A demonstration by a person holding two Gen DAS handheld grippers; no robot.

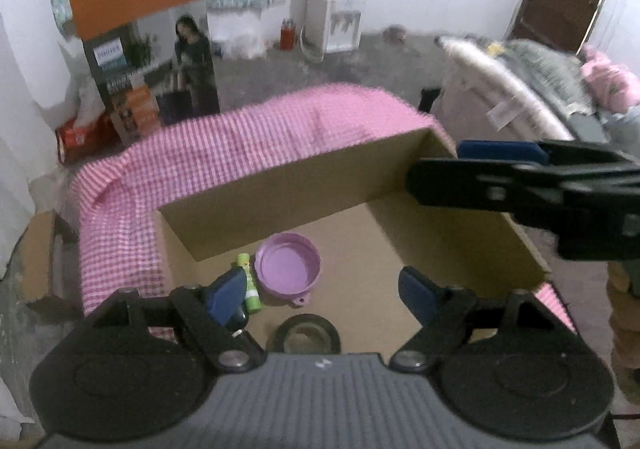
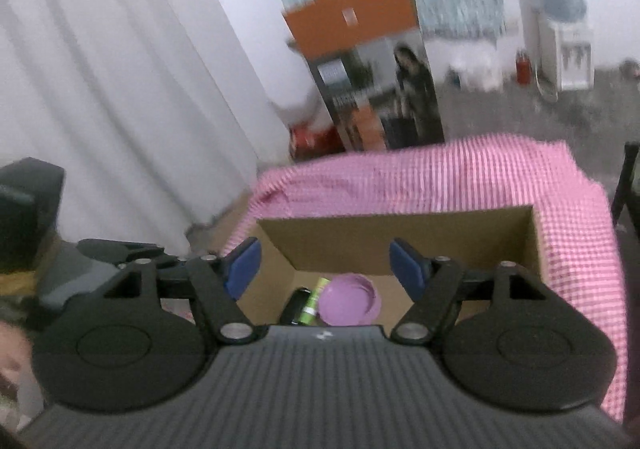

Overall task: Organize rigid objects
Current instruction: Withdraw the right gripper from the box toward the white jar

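Left gripper (image 1: 320,293): jaws released, empty
Right gripper (image 2: 326,269): jaws released, empty
Purple bowl (image 1: 287,269): inside cardboard box (image 1: 280,185), beside green tube (image 1: 250,283)
Handling: probably light, stiff; grasp rim

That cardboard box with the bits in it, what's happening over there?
A person is tidying small items into the cardboard box, using a handheld gripper in each hand. Inside lie a purple bowl, a green tube, a roll of black tape and a dark object that is too hidden to name. Both the left gripper and the right gripper are open and empty, held above the box.
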